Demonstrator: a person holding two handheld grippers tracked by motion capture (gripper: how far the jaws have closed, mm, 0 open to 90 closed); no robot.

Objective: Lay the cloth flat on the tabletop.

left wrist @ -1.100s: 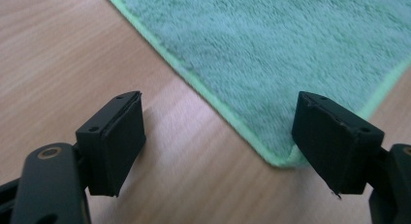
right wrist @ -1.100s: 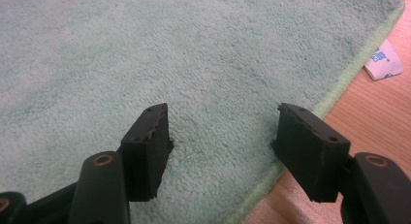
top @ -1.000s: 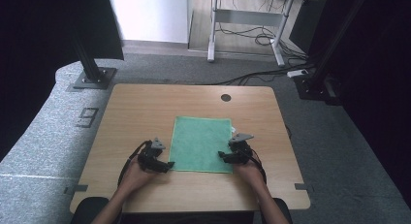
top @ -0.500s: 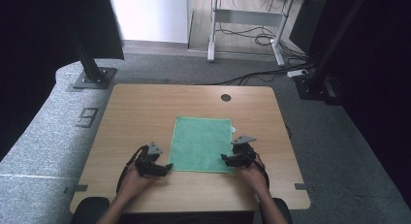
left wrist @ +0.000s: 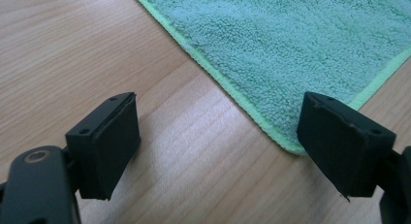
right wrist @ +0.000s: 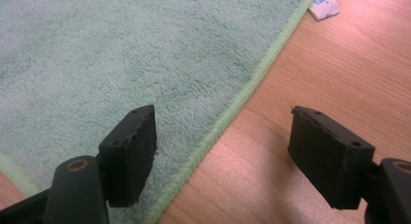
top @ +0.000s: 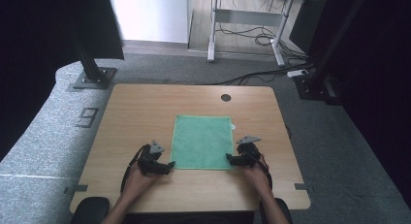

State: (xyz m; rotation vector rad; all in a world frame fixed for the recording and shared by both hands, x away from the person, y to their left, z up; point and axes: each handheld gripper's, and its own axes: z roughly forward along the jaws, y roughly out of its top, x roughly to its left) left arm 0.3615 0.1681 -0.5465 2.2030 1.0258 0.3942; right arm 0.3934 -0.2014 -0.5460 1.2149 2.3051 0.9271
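On the table point(top: 145, 117), a green cloth point(top: 202, 141) lies flat, uncontained.

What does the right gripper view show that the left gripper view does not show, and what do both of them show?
Right gripper view: a small white label at the towel's edge, and the right gripper with open jaws, one over the cloth and one over the wood, astride the towel's hem. Its jaws have just been opening.

Left gripper view: the left gripper with open jaws over a near corner of the towel, with bare wood between the jaws.

Both: the green towel lying flat on the wooden table, not held.
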